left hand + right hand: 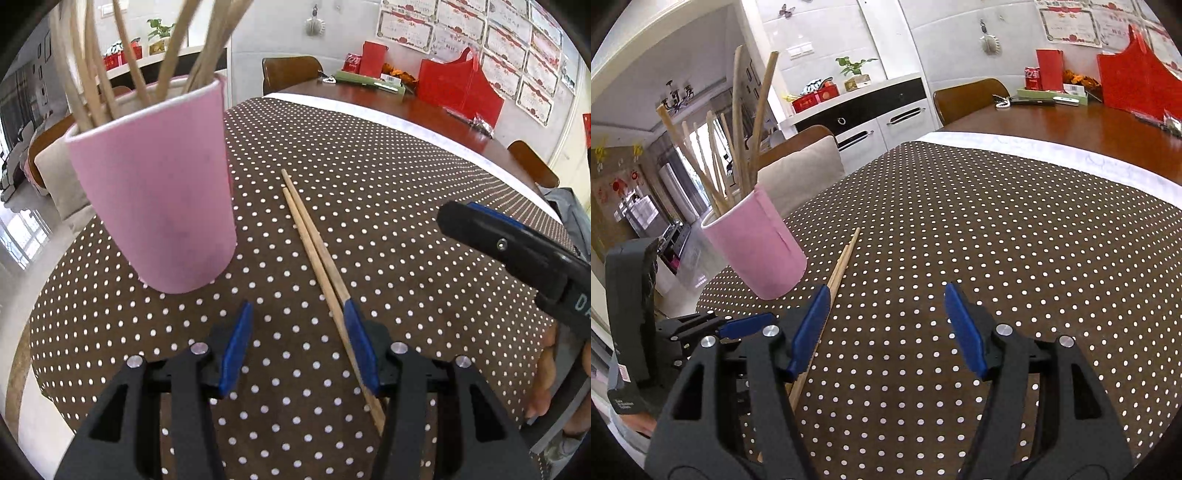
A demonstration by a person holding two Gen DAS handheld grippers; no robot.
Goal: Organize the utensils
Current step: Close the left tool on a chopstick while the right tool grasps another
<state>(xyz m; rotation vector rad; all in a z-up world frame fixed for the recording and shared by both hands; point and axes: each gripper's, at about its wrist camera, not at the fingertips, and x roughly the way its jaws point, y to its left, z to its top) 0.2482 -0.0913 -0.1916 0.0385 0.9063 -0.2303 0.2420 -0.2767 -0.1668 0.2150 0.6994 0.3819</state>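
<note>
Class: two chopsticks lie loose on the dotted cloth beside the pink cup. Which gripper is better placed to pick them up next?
Probably the left gripper: open, its right pad beside the chopsticks, pink cup close ahead. The right gripper is similarly near.

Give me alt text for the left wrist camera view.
The open left gripper hovers over a polka-dot tablecloth, two loose chopsticks lying by its right finger. A pink cup holding chopsticks stands at left.
</note>
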